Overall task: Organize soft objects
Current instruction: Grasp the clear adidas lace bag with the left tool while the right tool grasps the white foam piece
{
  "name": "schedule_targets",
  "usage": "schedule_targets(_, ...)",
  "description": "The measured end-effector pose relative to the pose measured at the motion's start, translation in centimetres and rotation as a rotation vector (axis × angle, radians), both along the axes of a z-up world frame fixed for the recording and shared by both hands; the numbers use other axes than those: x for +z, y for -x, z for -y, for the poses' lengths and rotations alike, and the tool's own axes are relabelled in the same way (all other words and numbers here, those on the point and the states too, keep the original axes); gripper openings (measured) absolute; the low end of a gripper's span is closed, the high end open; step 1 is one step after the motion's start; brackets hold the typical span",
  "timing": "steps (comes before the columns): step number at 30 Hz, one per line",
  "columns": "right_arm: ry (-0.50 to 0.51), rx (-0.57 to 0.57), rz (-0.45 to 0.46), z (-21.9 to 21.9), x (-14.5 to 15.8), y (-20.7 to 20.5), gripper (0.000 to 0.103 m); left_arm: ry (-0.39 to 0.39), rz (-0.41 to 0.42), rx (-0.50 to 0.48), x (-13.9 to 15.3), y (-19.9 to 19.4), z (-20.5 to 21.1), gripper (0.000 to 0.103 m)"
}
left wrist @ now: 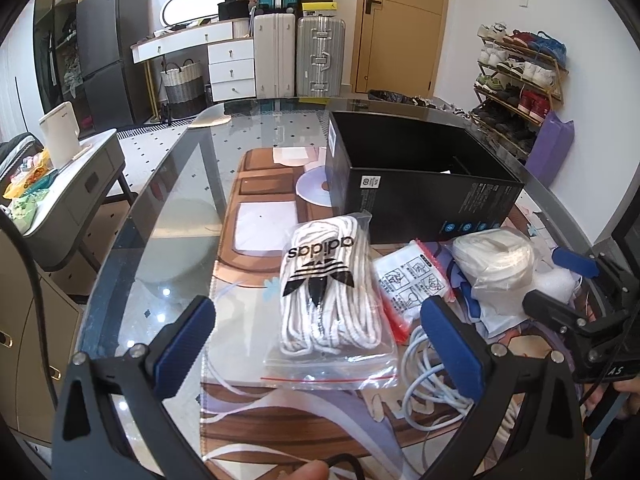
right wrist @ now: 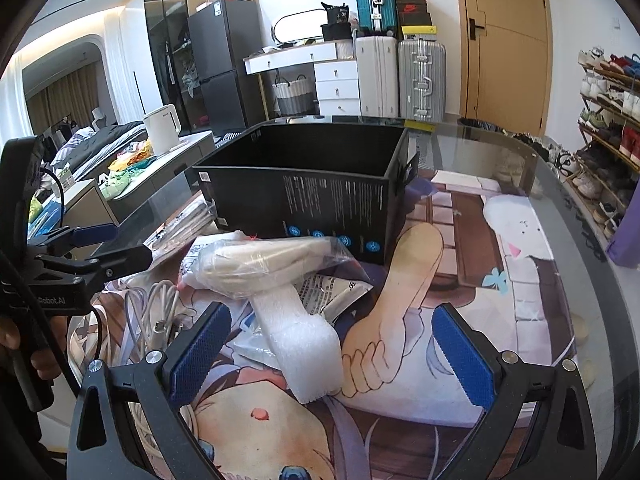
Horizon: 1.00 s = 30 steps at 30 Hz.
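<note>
Glass table carries our clutter before an open black box. We find the left gripper spread wide, empty, the bagged laces lying between its pads, long axis pointing toward the box. Right gripper likewise spread, straddling the foam strip.

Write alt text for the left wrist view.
The open left gripper hovers over a clear bag of white laces on a glass table. Behind the bag stands an open black box; to its right lie a printed packet, a wrapped white roll and a white cable. The right gripper shows at the right edge.
</note>
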State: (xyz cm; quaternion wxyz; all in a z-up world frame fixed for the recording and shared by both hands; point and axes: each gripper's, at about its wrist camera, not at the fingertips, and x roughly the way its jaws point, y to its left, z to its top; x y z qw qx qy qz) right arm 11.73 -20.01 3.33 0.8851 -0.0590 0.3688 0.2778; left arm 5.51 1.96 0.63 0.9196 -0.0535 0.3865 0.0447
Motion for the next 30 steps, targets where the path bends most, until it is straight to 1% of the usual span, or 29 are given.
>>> schedule_targets(5,0.001,0.004,-0.002,-0.2,-0.2,0.0,0.102,0.027,-0.005,-0.022,0.2,-0.3,0.6,0.103)
schedule_targets(13,0.000,0.017,-0.004,-0.5,-0.2,0.0,0.100,0.051,-0.012,-0.065,-0.1,-1.0,2.9,0.103)
schedule_targets(16,0.002,0.028,-0.006,-0.7,-0.3,0.0,0.095,0.043,-0.019,-0.061,-0.4,-1.3,3.3,0.103)
schedule_targets(19,0.005,0.043,-0.012,-0.9,-0.4,0.0,0.088,0.041,-0.033,-0.033,-0.8,-1.6,2.9,0.103)
schedule_targets(24,0.001,0.079,-0.026,-1.2,-0.5,0.2,0.076,0.049,-0.039,0.016,-1.0,-1.4,1.2,0.103)
schedule_targets(30,-0.004,0.111,-0.036,-1.6,-0.7,0.4,0.065,0.047,-0.060,0.044,-1.8,-1.6,-0.7,0.103)
